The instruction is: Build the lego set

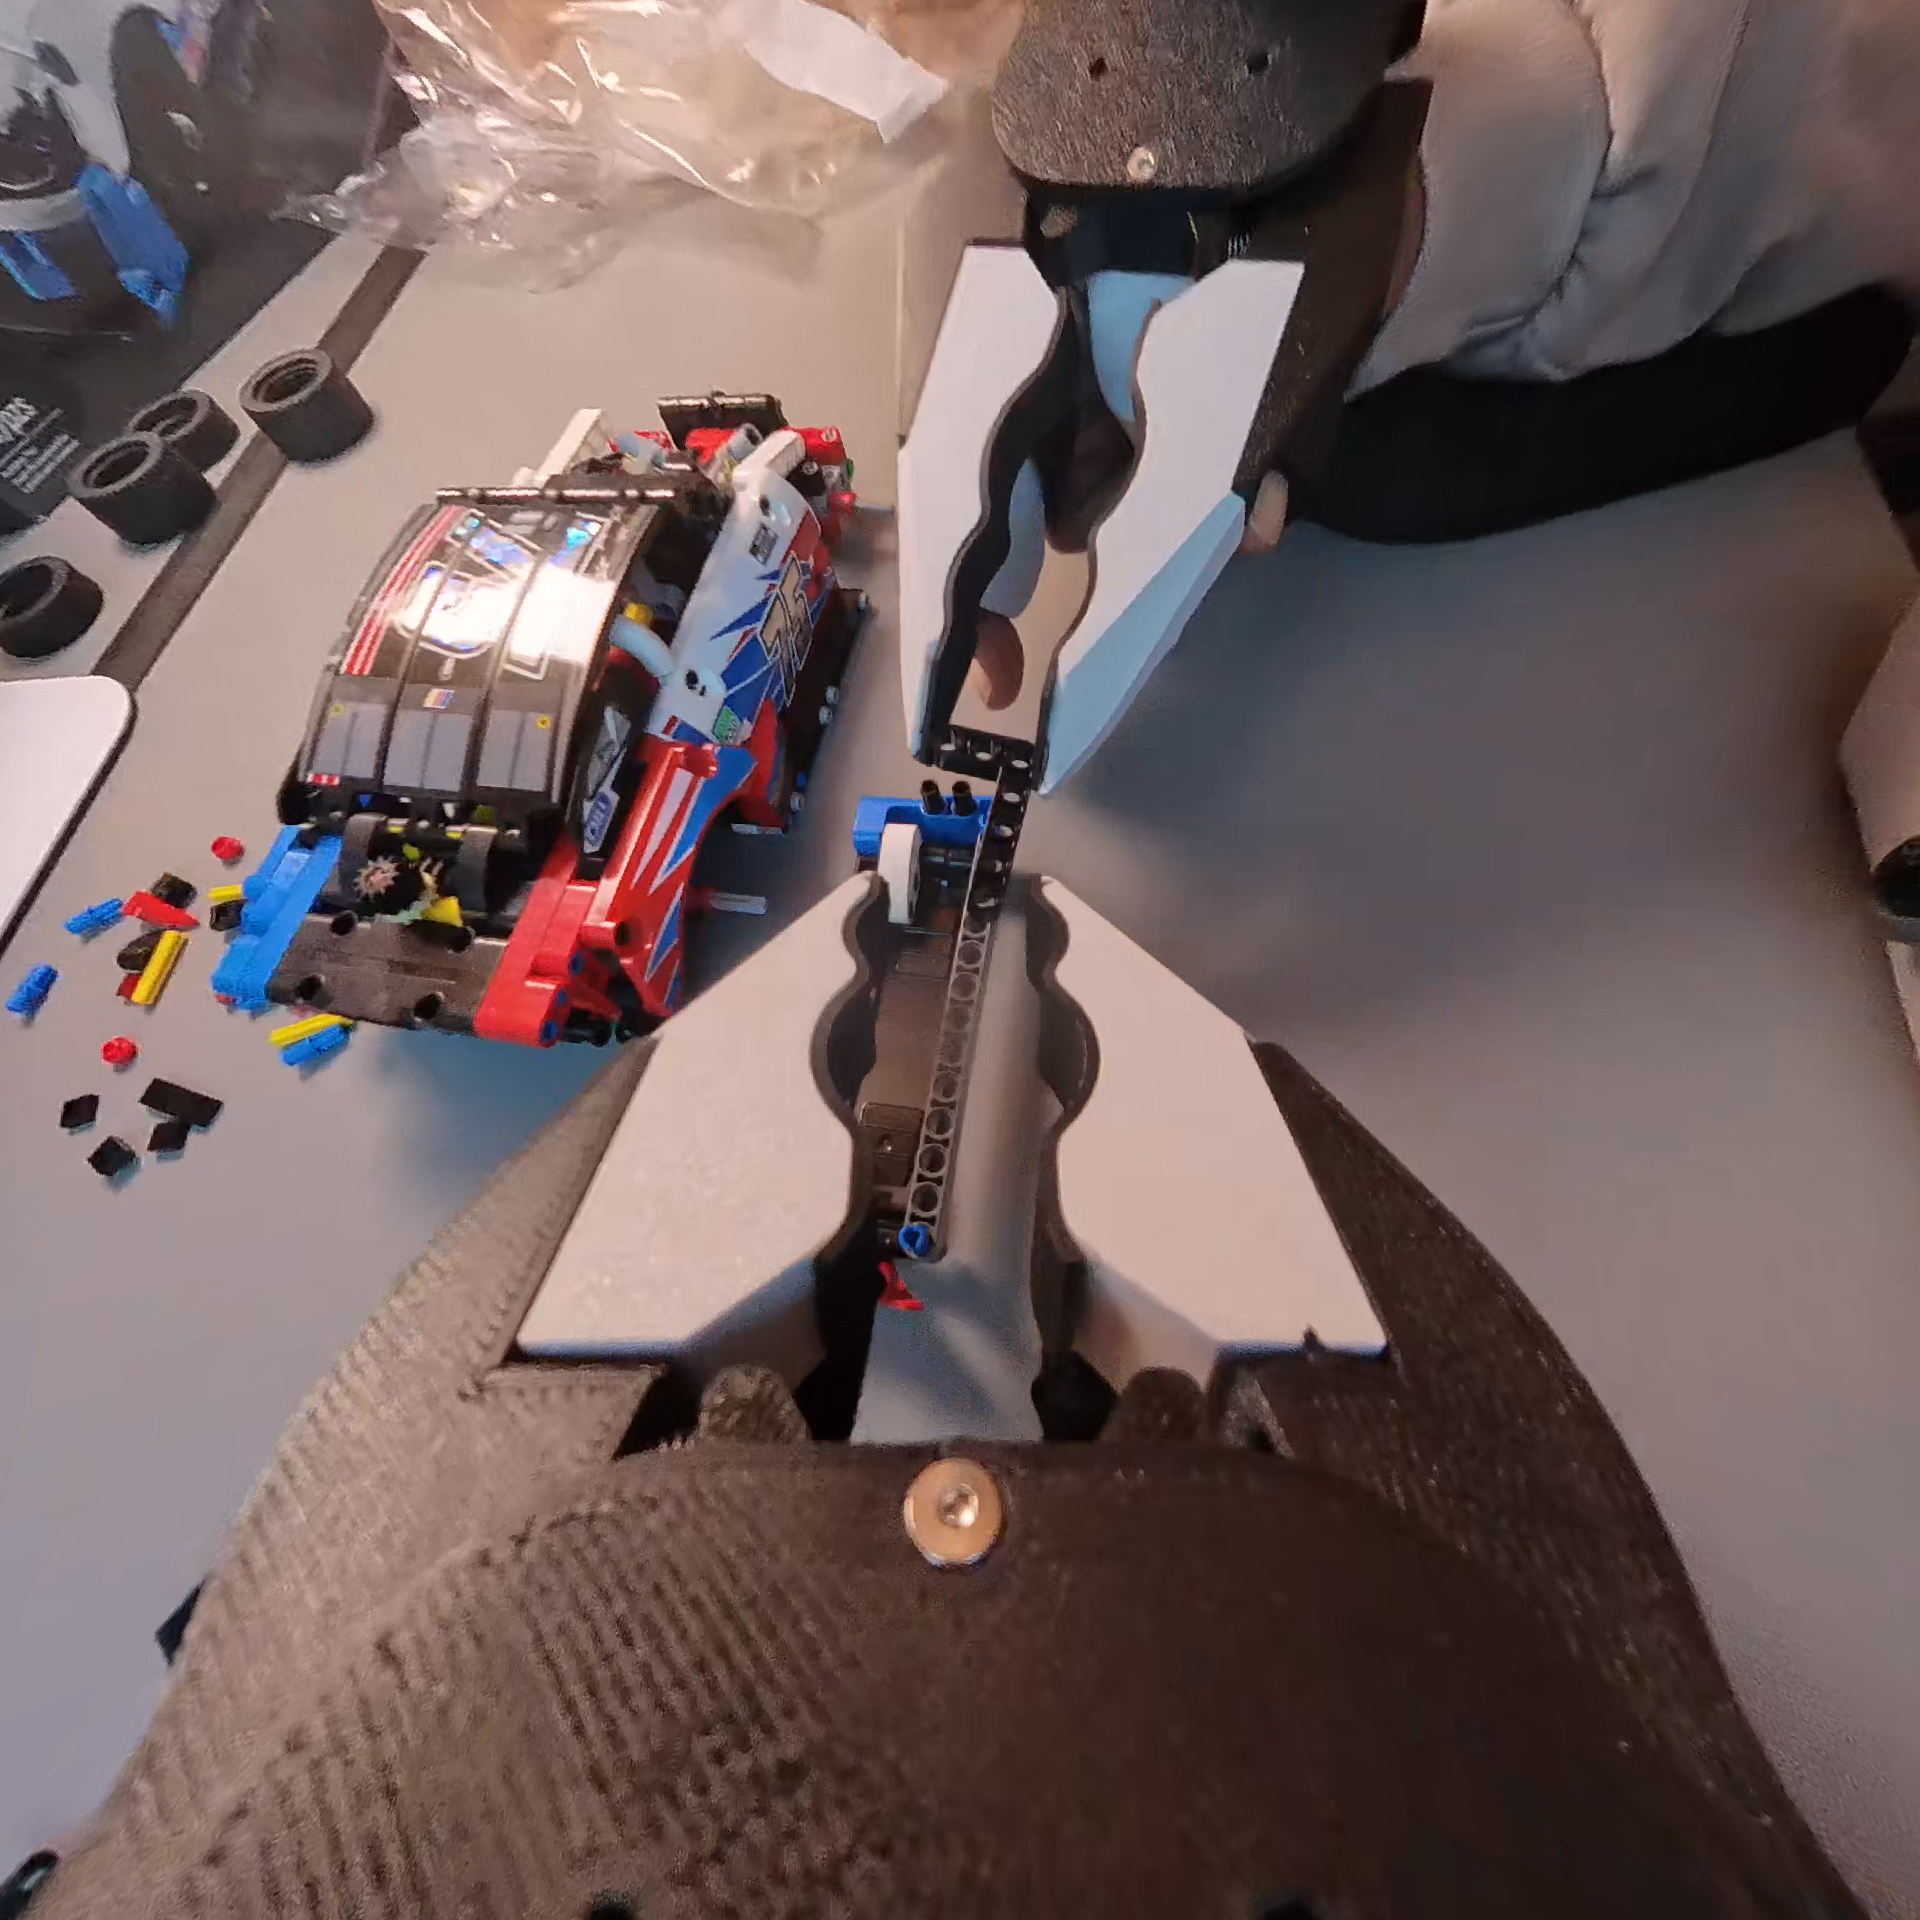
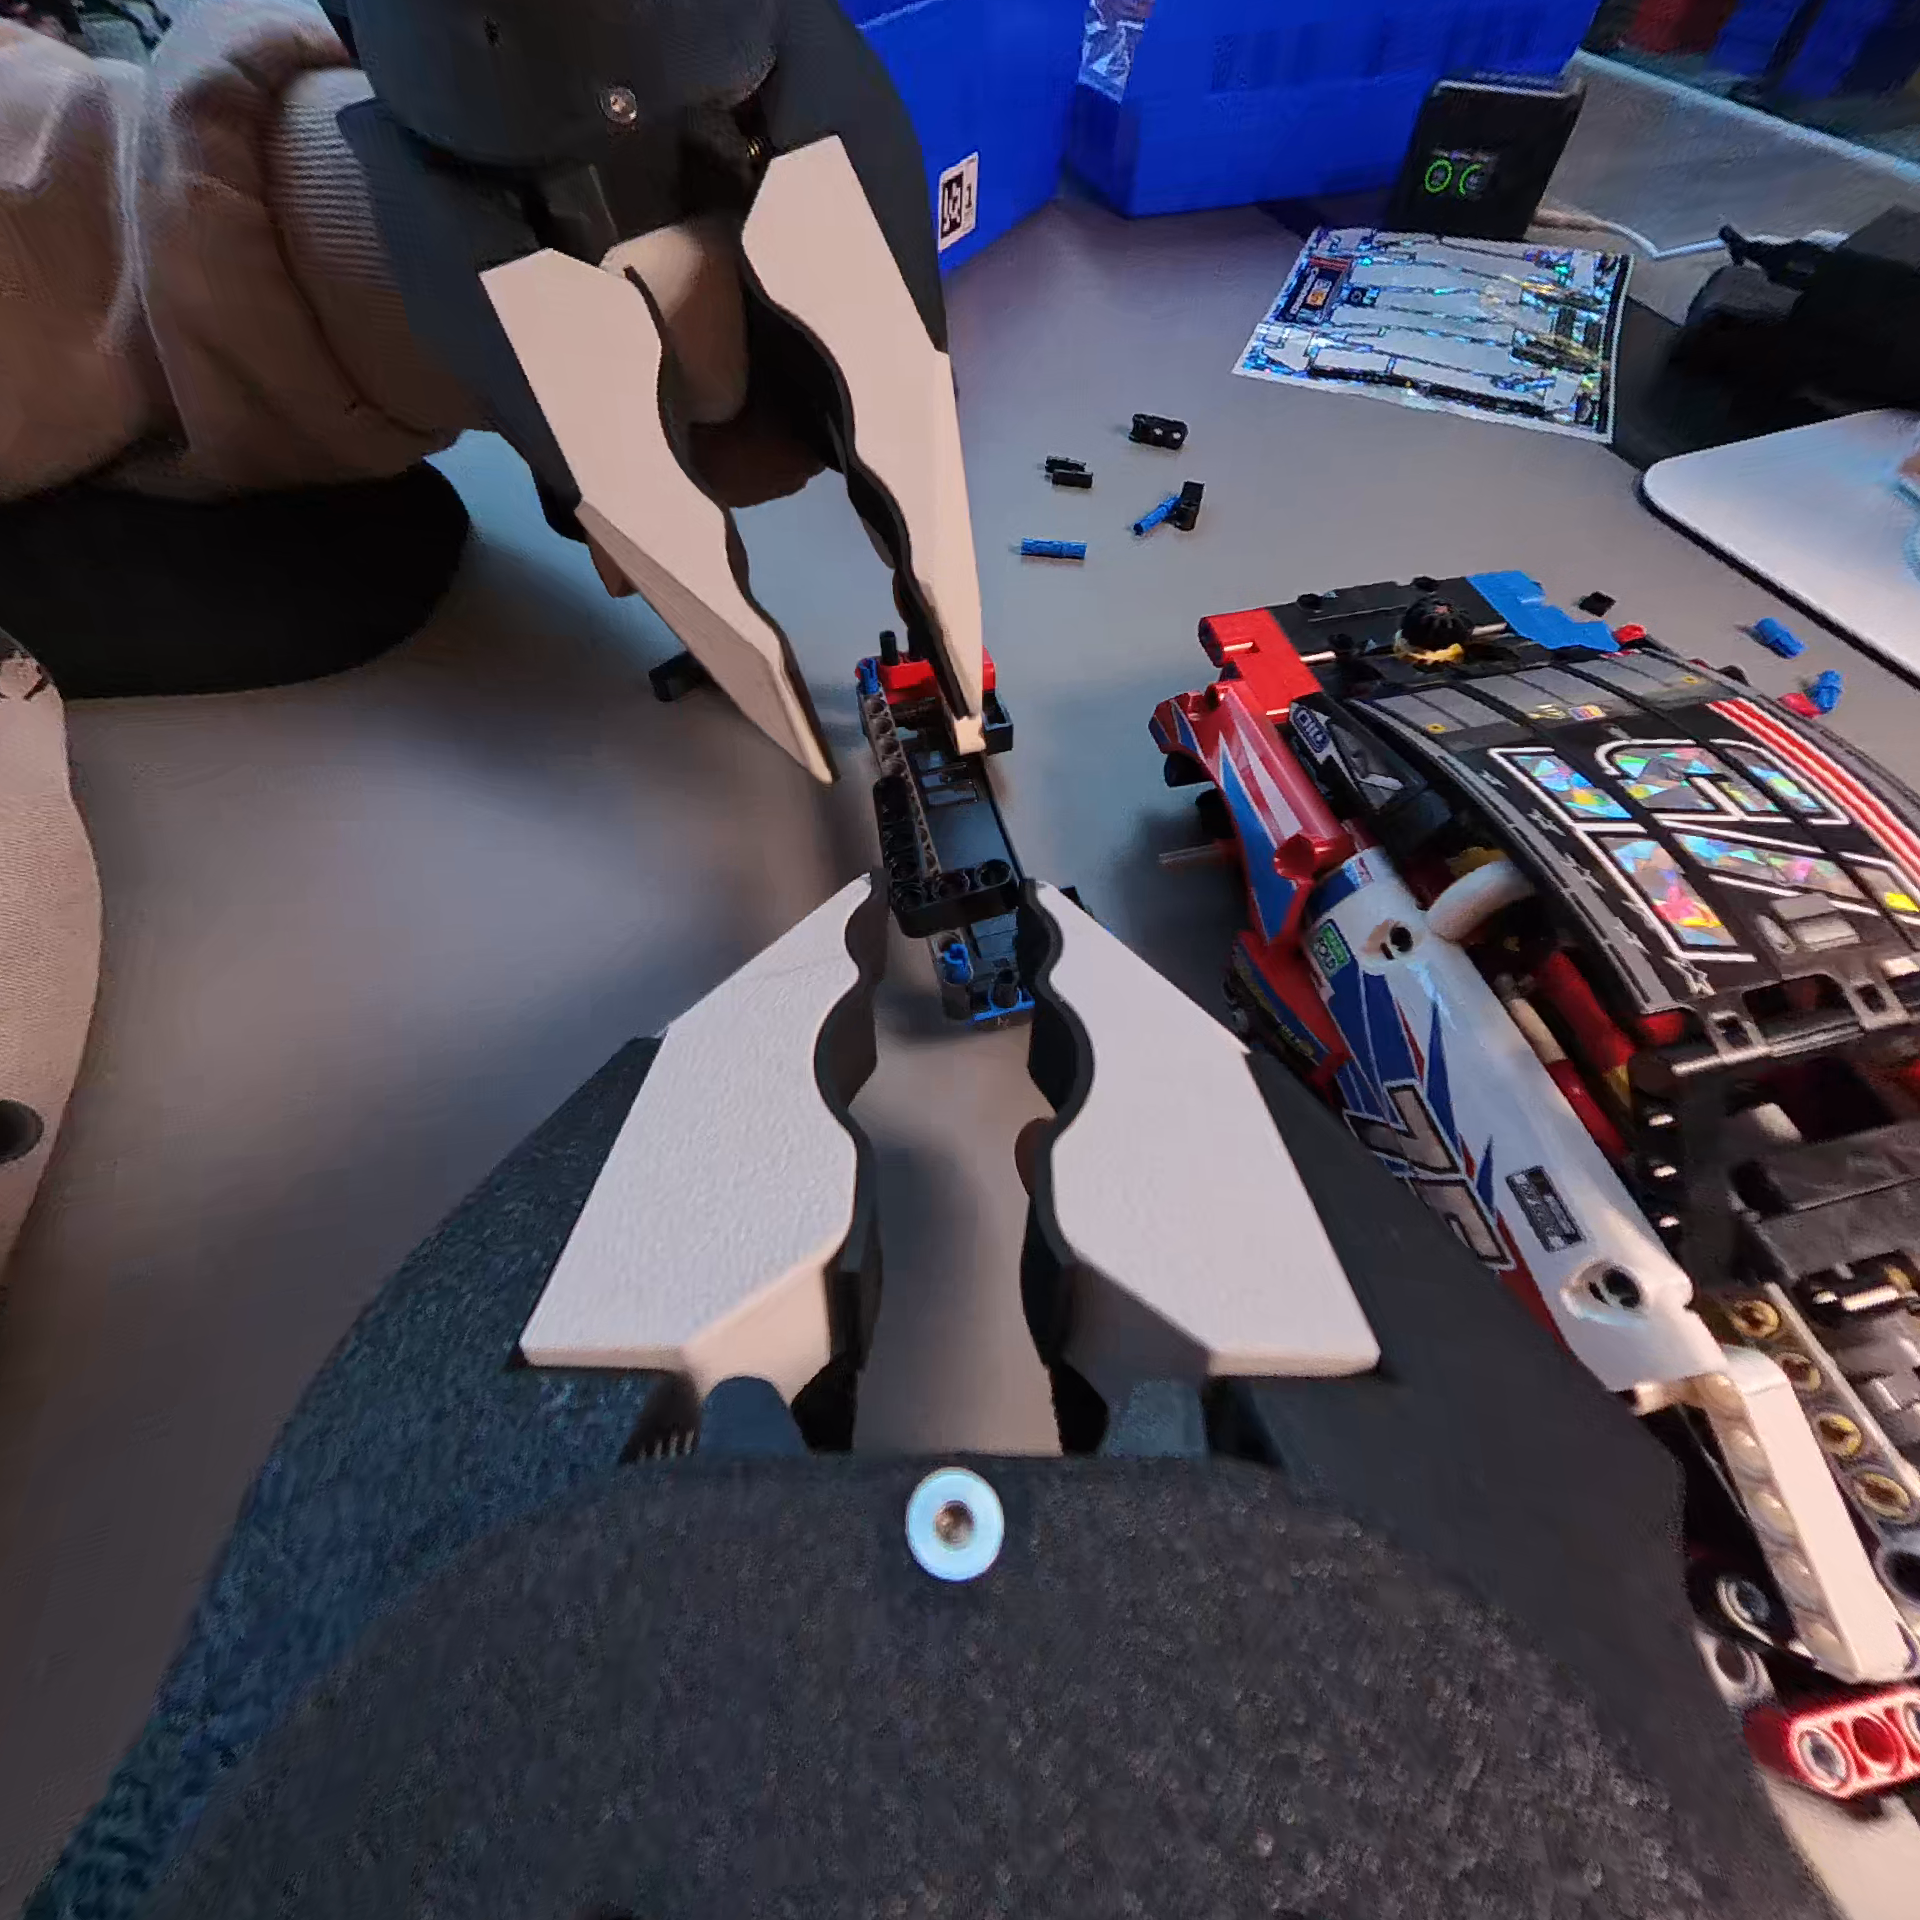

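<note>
A long black and grey beam sub-assembly with blue and red end pieces lies along the grey table, between both grippers. My left gripper is closed around its near length. My right gripper is shut on the black frame at the other end of the sub-assembly. Each gripper shows in the other's view, the right and the left. The red, white and blue race car stands beside them, and shows at the right in the right wrist view.
Black tyres and several small loose pieces lie left of the car. A crumpled plastic bag is behind it. A sticker sheet, blue bins, loose pins and a white tray lie farther off. A person's sleeve rests on the table. Only a small space, under 4 cm, lies between the two pairs of fingers.
</note>
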Demonstrator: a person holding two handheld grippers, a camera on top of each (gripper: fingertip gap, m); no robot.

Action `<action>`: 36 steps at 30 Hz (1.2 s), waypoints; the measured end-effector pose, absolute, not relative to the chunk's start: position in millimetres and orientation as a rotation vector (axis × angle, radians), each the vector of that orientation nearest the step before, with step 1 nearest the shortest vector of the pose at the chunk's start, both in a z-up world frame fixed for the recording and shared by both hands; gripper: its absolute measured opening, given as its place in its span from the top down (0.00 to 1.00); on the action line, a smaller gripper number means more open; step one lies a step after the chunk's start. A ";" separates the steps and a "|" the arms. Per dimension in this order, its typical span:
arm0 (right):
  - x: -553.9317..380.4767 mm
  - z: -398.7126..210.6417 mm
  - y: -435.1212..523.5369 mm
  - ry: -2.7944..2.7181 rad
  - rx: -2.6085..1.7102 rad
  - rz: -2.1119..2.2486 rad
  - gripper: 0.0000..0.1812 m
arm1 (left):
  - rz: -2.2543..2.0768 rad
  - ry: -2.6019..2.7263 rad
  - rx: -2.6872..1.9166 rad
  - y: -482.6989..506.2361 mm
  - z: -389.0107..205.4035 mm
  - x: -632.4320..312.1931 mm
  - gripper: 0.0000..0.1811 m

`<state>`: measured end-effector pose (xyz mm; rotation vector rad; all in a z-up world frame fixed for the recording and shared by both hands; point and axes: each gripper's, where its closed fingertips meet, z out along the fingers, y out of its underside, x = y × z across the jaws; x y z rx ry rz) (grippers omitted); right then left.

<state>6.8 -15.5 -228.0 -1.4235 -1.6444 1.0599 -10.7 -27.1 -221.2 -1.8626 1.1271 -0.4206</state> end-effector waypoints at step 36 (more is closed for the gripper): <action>2.7 -267.1 -3.1 -2.066 -1.327 0.825 0.78 | -0.315 1.331 -2.001 -26.0 -250.6 -3.6 0.97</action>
